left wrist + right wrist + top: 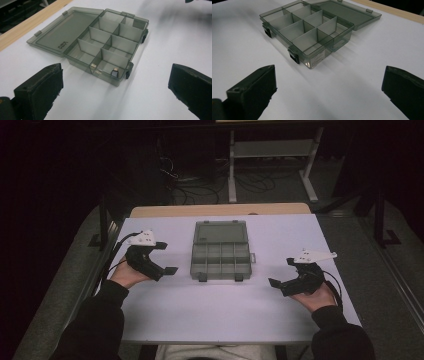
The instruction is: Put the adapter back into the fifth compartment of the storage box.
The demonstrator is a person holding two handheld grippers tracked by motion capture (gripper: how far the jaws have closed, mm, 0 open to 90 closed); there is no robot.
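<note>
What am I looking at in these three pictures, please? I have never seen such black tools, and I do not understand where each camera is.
A person sits at a white table and holds a two-jaw tool in each hand: the left gripper and the right gripper. The high view looks down from above. Each gripper view comes from a camera riding on that tool, so its own black jaws frame the bottom. Between them lies a smoky plastic organizer box with its lid open flat. One corner compartment holds a small dark piece. Both grippers are open and hold nothing.

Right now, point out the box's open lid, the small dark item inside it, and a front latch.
Open lid (62,32), left gripper view: flat inner face.
Small dark item (115,73), left gripper view: its top.
Front latch (295,57), right gripper view: black clip.
</note>
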